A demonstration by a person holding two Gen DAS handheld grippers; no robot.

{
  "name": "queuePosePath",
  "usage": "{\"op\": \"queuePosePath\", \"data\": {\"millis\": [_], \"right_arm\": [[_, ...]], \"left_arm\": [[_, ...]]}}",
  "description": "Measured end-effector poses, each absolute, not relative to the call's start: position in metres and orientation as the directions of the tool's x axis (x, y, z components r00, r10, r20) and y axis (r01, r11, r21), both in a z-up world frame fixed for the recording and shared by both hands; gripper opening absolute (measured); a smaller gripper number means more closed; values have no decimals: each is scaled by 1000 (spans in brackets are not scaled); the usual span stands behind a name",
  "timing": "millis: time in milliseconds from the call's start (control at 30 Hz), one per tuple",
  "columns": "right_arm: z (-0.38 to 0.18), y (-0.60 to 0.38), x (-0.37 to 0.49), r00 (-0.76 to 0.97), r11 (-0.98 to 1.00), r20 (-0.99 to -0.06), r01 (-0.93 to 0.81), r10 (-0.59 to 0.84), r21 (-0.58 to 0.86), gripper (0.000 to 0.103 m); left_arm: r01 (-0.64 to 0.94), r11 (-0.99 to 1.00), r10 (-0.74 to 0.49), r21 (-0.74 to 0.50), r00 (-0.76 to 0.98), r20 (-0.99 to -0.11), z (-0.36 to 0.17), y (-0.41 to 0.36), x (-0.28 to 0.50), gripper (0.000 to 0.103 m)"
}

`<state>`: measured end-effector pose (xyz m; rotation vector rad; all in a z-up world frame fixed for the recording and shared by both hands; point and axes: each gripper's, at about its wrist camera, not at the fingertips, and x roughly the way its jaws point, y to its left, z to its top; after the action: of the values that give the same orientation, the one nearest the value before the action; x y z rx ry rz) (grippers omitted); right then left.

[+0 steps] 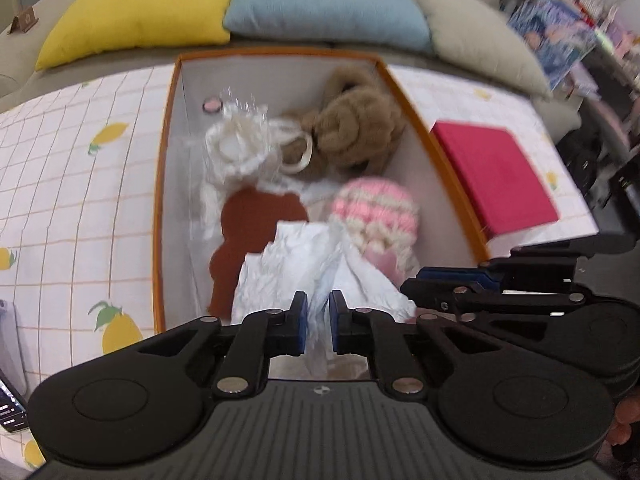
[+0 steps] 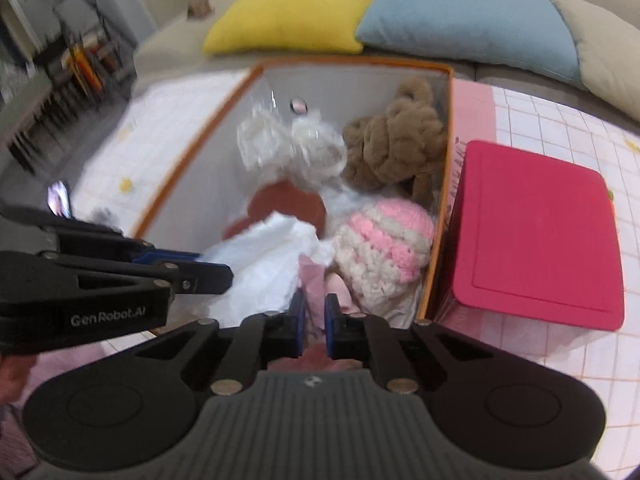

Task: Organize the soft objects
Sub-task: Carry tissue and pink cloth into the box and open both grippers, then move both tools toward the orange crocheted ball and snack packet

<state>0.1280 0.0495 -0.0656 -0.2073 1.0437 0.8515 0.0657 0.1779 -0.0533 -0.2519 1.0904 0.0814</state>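
Observation:
An orange-rimmed box (image 1: 168, 168) (image 2: 236, 92) with white walls holds soft things. At its back lie a brown chunky knit bundle (image 1: 356, 136) (image 2: 396, 148) and a clear bag of white items (image 1: 236, 148) (image 2: 288, 148). A pink-and-white crochet hat (image 1: 372, 208) (image 2: 384, 248) and a rust-brown felt piece (image 1: 248, 224) (image 2: 288, 200) lie nearer. My left gripper (image 1: 318, 320) (image 2: 216, 272) is shut on a crumpled white cloth (image 1: 292, 268) (image 2: 264, 264) at the box's near end. My right gripper (image 2: 315, 316) (image 1: 412, 292) is shut on a pink cloth (image 2: 316, 280) beside the hat.
A magenta box (image 1: 496, 176) (image 2: 536, 232) stands right of the orange box on a lemon-print tablecloth (image 1: 72, 200). Yellow (image 1: 140, 8), blue (image 1: 320, 0) and beige (image 1: 480, 40) cushions line the sofa behind. A phone (image 1: 8, 404) lies at the left edge.

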Motion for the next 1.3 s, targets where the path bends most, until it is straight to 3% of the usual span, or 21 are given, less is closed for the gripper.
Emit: {"op": "queuePosePath", "data": {"millis": [300, 633, 933, 1167, 1300], "right_arm": [[-77, 51, 127, 236, 664, -833, -722, 500, 194, 7], [-44, 9, 121, 331, 691, -749, -687, 574, 227, 12], [-11, -53, 115, 467, 731, -625, -630, 626, 262, 31], [-17, -107, 125, 565, 820, -615, -506, 550, 268, 36], [-28, -139, 132, 606, 867, -629, -419, 487, 268, 39]], "left_arm": [[-208, 972, -30, -113, 366, -930, -76, 171, 69, 13], [-178, 973, -18, -147, 575, -818, -14, 153, 48, 25], [-18, 985, -109, -173, 716, -690, 17, 99, 51, 27], [124, 982, -188, -142, 695, -694, 11, 44, 65, 27], [153, 977, -212, -147, 672, -709, 4, 18, 78, 36]]}}
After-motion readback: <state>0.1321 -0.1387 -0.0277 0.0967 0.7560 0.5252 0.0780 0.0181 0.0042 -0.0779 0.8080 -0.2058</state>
